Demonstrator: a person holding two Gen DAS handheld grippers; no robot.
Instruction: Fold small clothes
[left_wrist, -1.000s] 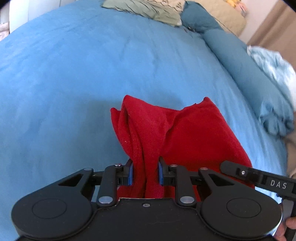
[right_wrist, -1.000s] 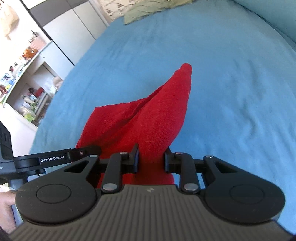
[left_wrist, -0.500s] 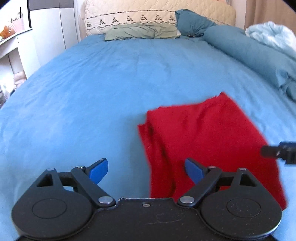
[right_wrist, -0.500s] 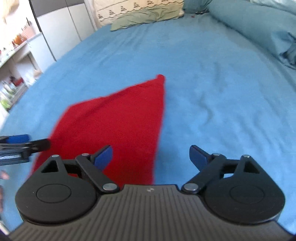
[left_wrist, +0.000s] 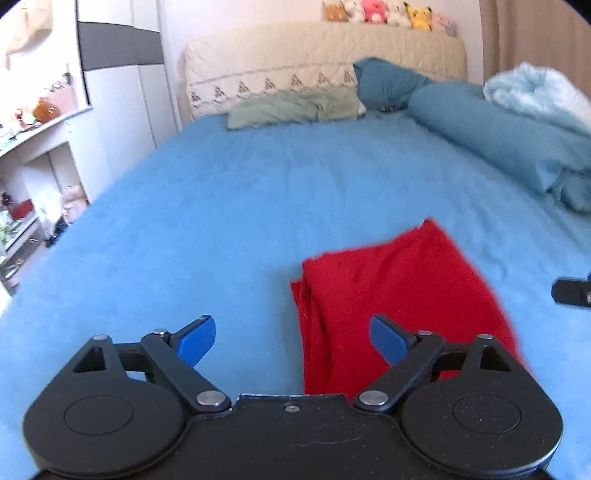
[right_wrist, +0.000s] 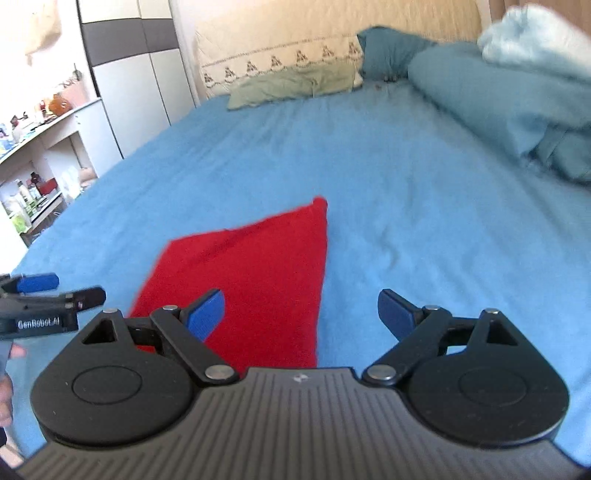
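A red garment (left_wrist: 399, 280) lies folded flat on the blue bed sheet (left_wrist: 221, 206), with doubled edges along its left side. My left gripper (left_wrist: 291, 328) hovers just behind its near left edge; the jaws are opening and nothing is between them. In the right wrist view the garment (right_wrist: 258, 266) reaches a point at its far right corner. My right gripper (right_wrist: 301, 302) stands open over the garment's near right edge, its blue pads clear of the cloth. The left gripper (right_wrist: 37, 291) shows at that view's left edge.
A rolled teal duvet (left_wrist: 498, 136) and a pale blue blanket (left_wrist: 535, 92) lie along the bed's right side. A green pillow (left_wrist: 295, 107) sits at the headboard. Shelves (left_wrist: 29, 166) and a wardrobe stand left of the bed. A hand (right_wrist: 5, 387) shows at lower left.
Both grippers were shut on the lifted red garment; both have let go and drawn back. The garment has dropped flat on the sheet, and both views have tilted up toward the headboard.
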